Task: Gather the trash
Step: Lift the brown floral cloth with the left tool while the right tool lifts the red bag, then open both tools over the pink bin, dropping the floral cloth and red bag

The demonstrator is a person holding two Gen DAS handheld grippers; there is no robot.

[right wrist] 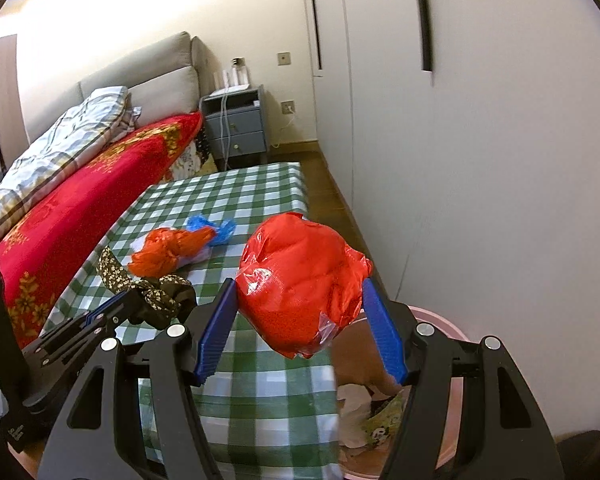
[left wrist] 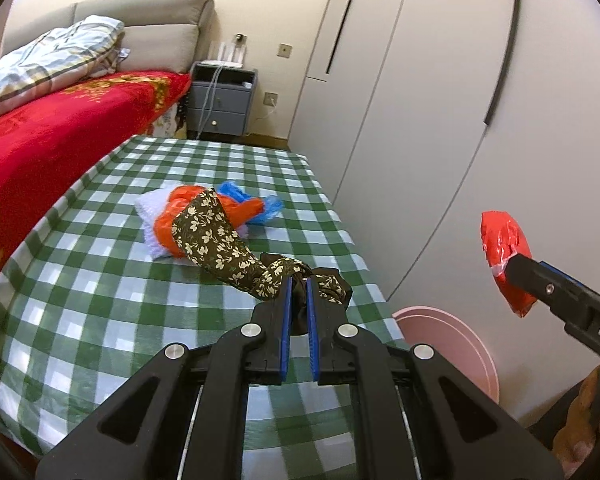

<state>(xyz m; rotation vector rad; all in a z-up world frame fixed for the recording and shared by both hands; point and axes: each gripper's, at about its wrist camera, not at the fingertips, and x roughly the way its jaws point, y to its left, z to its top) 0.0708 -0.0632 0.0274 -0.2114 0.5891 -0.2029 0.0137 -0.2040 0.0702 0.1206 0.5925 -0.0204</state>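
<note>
Left wrist view: green-checked tablecloth (left wrist: 100, 280), red blanket (left wrist: 60, 136), grey nightstand (left wrist: 222, 100).

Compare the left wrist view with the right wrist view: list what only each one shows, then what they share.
Only the left wrist view shows the left gripper head-on, shut on the floral cloth.

Only the right wrist view looks into the pink bin, with crumpled paper inside, and shows the right gripper clamping the red bundle from both sides.

Both show the checked tablecloth, the orange bag, the blue bag and the grey nightstand.
</note>
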